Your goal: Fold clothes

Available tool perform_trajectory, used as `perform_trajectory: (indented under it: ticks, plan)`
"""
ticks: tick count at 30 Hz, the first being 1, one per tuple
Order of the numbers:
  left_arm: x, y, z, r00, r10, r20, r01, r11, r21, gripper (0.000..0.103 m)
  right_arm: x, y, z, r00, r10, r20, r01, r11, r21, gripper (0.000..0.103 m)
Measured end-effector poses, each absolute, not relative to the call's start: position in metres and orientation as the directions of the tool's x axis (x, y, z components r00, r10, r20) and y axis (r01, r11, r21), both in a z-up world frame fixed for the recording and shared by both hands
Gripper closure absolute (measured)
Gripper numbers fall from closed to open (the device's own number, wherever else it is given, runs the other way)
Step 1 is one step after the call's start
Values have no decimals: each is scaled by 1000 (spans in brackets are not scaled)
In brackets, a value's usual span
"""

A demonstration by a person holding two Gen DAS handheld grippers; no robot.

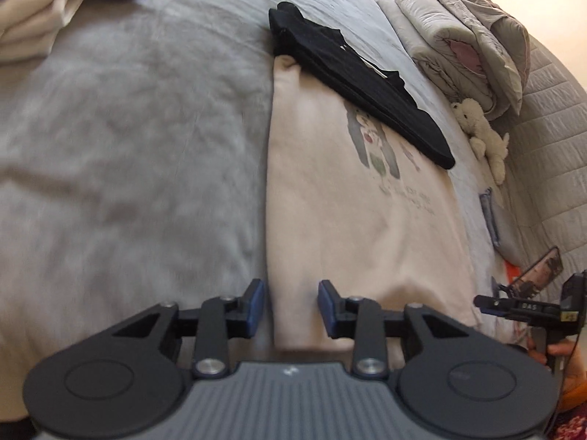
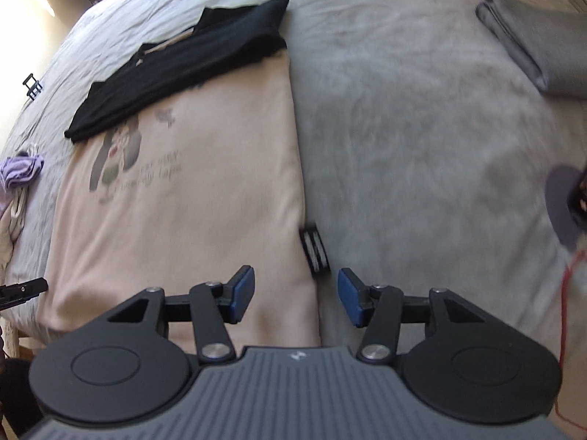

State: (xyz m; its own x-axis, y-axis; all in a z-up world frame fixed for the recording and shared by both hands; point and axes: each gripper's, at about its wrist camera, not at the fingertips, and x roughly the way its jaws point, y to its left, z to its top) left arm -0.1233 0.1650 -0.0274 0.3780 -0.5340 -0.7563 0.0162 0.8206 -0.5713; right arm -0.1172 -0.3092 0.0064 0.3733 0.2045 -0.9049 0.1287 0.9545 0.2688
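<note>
Left gripper [image 1: 291,310], right gripper [image 2: 296,295]: fingers apart, empty. Cream shirt [image 1: 352,227] print blurred, top hidden under black garment [image 1: 352,73].

Both wrist views look down closely, sharing the cream shirt [image 1: 359,227] [image 2: 190,198].

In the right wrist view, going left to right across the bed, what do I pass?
Purple cloth → cream printed shirt with the black garment lying across its far end → black striped tag at the shirt's right edge → bare grey bedcover → folded grey garment.
</note>
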Motion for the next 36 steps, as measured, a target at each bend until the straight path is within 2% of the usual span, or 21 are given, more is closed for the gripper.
perform_trajectory:
  ticks: [2,4,5,6,7,8,12,15,17,20,23,25,27,29,30,31,32,33,34,35,36]
  plan:
    - [-130,168,-32,368,-560,-742,5,799,-601,73,-126,-307,4,360,214,-908,133,952,277,50]
    - [-134,167,-35,364,-569,-738,1,792,-610,85,-132,-304,0,356,220,-908,137,949,284,53]
    - [-133,163,-34,369,-562,-740,4,798,-603,96,-135,-303,-1,361,224,-905,140,947,290,64]
    - [-137,162,-32,380,-558,-738,7,799,-601,96,-137,-303,-1,368,228,-901,143,944,297,72]
    - [-139,162,-27,396,-562,-727,16,795,-606,96,-140,-303,-1,375,232,-897,146,941,305,85]
    - [-143,163,-17,417,-573,-706,34,786,-617,96,-143,-303,3,390,235,-890,142,940,311,92]
    - [-157,171,18,493,-606,-625,97,752,-652,96,-155,-306,33,461,235,-855,108,942,317,93]
    - [-158,170,24,498,-594,-632,108,765,-635,96,-159,-308,52,496,228,-838,85,948,308,93]
    - [-156,166,12,467,-564,-681,85,795,-600,96,-158,-308,53,494,226,-840,78,950,301,93]
    - [-153,154,-14,415,-464,-783,58,872,-486,96,-152,-306,29,444,225,-868,96,950,296,93]
    - [-152,148,-21,419,-422,-804,79,899,-430,94,-151,-309,3,397,210,-894,127,951,280,93]
    - [-152,150,-18,431,-431,-793,89,895,-438,90,-152,-314,-5,386,217,-897,146,945,291,93]
    - [-151,155,-14,425,-449,-786,89,885,-458,77,-151,-319,-2,388,231,-892,156,938,311,90]
    - [-149,152,-16,400,-468,-788,99,877,-470,65,-152,-321,3,384,224,-895,158,940,303,74]
    - [-148,151,-18,388,-477,-789,105,873,-477,64,-152,-321,4,382,220,-898,159,941,298,69]
    - [-148,149,-19,375,-486,-789,110,869,-483,65,-152,-322,6,379,216,-900,159,943,293,64]
    - [-147,148,-20,362,-495,-790,115,865,-489,68,-152,-321,4,374,224,-900,160,940,300,64]
    - [-146,146,-22,349,-504,-790,120,860,-495,73,-151,-319,2,368,236,-899,159,937,311,64]
    - [-145,145,-23,336,-512,-790,125,856,-502,83,-150,-318,0,363,248,-898,159,933,322,64]
    - [-144,143,-24,323,-521,-790,130,852,-508,95,-149,-315,-1,359,255,-898,156,932,327,67]
    - [-143,145,-21,318,-550,-772,139,833,-536,96,-147,-313,-3,356,262,-897,150,931,332,74]
